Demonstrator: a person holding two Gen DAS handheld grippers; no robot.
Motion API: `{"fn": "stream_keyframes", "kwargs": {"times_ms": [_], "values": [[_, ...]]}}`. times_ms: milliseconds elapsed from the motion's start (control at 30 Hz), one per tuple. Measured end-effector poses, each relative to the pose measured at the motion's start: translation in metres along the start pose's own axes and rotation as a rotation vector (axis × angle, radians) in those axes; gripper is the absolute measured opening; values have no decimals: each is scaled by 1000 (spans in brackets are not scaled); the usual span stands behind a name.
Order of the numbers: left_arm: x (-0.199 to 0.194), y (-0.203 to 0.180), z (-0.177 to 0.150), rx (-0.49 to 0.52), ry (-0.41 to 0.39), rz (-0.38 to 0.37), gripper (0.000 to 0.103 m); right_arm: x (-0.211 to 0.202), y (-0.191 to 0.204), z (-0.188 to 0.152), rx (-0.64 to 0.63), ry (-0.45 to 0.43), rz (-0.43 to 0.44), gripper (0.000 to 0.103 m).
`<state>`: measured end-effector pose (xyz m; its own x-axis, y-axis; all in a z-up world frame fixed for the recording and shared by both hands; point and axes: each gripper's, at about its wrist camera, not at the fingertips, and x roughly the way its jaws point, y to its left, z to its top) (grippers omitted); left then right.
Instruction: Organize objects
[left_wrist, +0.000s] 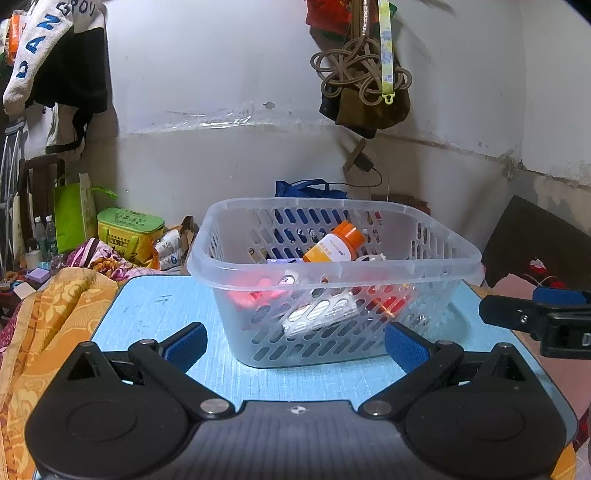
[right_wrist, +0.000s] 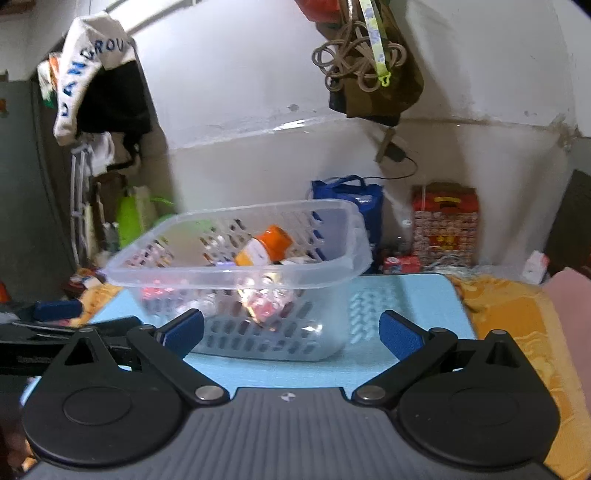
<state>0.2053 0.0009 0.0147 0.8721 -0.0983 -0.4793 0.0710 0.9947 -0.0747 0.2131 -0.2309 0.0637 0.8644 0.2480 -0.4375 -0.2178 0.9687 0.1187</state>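
A clear plastic basket (left_wrist: 458, 258) with slotted walls stands on a light blue table (left_wrist: 155, 314). Inside it lie an orange-capped bottle (left_wrist: 334, 243), red items (left_wrist: 255, 293) and a white blister pack (left_wrist: 321, 312). My left gripper (left_wrist: 295, 345) is open and empty, just in front of the basket. My right gripper (right_wrist: 291, 332) is open and empty, also in front of the basket (right_wrist: 332, 266), where the bottle (right_wrist: 266, 245) shows too. The right gripper's finger shows at the right edge of the left wrist view (left_wrist: 532, 314).
An orange patterned cloth (left_wrist: 44, 314) lies left of the table and also right of it (right_wrist: 517, 314). A green tin (left_wrist: 129, 230), bottles and clutter sit at the back left. A blue bag (right_wrist: 354, 199) and a red box (right_wrist: 445, 221) stand behind the table.
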Motion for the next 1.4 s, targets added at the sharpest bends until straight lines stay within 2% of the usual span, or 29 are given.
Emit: {"fn": "stream_keyframes", "kwargs": {"times_ms": [333, 433, 600, 1000, 1400], "values": [[-1, 4, 0, -16, 2, -6, 103, 0, -1, 1, 2, -17, -35, 103], [-1, 6, 0, -22, 2, -6, 103, -3, -5, 2, 27, -38, -77, 103], [-3, 11, 0, -34, 1, -12, 103, -4, -20, 3, 116, -36, -16, 103], [-1, 11, -3, -33, 5, -4, 103, -1, -3, -1, 8, -18, -25, 103], [-2, 12, -4, -40, 4, -2, 103, 1, 1, -2, -13, -7, -24, 103]]}}
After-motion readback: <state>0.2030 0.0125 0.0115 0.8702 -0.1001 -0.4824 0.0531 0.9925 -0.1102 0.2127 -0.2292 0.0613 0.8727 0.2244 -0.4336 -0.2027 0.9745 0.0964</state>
